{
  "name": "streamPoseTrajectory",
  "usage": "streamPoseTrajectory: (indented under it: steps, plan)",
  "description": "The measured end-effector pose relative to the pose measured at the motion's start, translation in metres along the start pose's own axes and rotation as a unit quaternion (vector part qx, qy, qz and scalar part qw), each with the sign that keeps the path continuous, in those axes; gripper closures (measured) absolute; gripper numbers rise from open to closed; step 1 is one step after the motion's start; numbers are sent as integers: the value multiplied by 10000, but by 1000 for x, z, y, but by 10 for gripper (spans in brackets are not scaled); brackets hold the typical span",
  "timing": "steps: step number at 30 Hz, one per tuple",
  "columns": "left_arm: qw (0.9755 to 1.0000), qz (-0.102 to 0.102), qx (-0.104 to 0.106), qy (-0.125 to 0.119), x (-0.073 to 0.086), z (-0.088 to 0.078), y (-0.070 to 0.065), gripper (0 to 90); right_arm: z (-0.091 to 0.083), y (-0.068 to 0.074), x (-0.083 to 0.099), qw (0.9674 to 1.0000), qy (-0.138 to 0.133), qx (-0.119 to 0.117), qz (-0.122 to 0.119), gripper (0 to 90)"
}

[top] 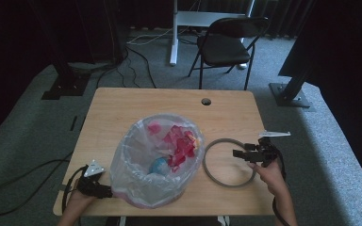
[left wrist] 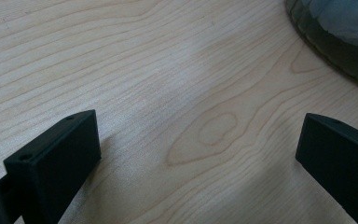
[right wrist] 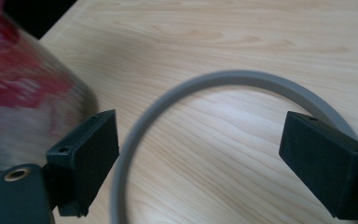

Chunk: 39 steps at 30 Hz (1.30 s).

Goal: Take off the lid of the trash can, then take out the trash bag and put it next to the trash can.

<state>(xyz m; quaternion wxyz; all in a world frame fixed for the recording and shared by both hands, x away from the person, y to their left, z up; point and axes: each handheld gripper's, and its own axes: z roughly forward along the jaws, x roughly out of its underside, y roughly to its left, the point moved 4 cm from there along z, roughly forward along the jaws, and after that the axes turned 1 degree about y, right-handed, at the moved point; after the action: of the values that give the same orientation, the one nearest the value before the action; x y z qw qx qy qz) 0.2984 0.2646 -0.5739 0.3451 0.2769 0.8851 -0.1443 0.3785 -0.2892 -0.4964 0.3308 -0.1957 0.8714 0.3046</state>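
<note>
A round bin lined with a clear plastic bag (top: pixel 122 172) stands on the wooden table (top: pixel 136 101) and holds red and pink scraps (top: pixel 181 146) and a pale blue item (top: pixel 159 165). A grey ring (top: pixel 226 185) lies flat to its right. My right gripper (top: pixel 238 153) hovers over the ring's right side, open, with the ring's arc (right wrist: pixel 233 77) passing beneath its jaws and the bagged bin (right wrist: pixel 23 102) at the left. My left gripper (top: pixel 107 190) sits low at the bin's front left, open over bare wood (left wrist: pixel 198 140), with the bin's base (left wrist: pixel 335 42) at the upper right.
A cable hole (top: pixel 206 101) sits near the table's far edge. A black folding chair (top: pixel 228 44) and a white desk leg (top: pixel 173 33) stand beyond the table on grey carpet. Cables trail on the floor at the left (top: pixel 23 176).
</note>
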Motion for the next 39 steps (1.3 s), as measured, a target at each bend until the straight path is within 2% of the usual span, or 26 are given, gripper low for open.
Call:
streamPoseTrajectory:
  steps: [3, 7, 14, 18, 21, 23, 25, 26, 27, 29, 31, 35, 37, 39]
  plan:
    - [10000, -3, -6, 10, 0, 0, 0, 0, -3, 13, -10, 9998, -50, -80, -182, 113]
    - [10000, -19, -29, 9, 0, 0, 1, 0, -6, 30, -25, 9988, -156, -303, -359, 116]
    - [10000, -37, -53, -28, 0, -1, 1, 0, -11, 55, -52, 9959, -335, -490, -690, 127]
    - [9993, -132, -221, -258, -5, -11, 6, 0, -18, 78, -67, 9921, -431, -668, -968, 127]
    - [9989, -273, -188, -341, -12, -27, 10, 0, -24, 93, -79, 9882, -581, -885, -1106, 127]
    - [9977, -334, -424, -417, -17, -39, 11, 0, -29, 103, -87, 9850, -725, -1085, -1131, 127]
    - [9968, -440, -335, -579, -25, -58, 12, 0, -32, 113, -96, 9829, -778, -1143, -1216, 126]
    - [9968, -440, -335, -579, -25, -58, 12, 0, -32, 119, -100, 9821, -789, -1167, -1246, 127]
    - [9952, -596, -235, -740, -31, -74, 14, 0, -32, 124, -103, 9813, -774, -1195, -1299, 126]
    - [9934, -670, -36, -929, -38, -92, 11, 0, -28, 135, -110, 9808, -697, -1156, -1409, 126]
    - [9918, -604, 198, -1108, -45, -109, 3, 0, -23, 145, -115, 9804, -601, -1133, -1493, 126]
    - [9895, -477, 477, -1274, -64, -133, -18, 0, -8, 163, -123, 9774, -455, -1335, -1575, 127]
    - [9906, -216, 593, -1216, -72, -138, -32, 0, 2, 171, -125, 9773, -345, -1299, -1638, 127]
    - [9891, -89, 783, -1247, -80, -140, -44, 0, 11, 177, -126, 9765, -193, -1297, -1708, 127]
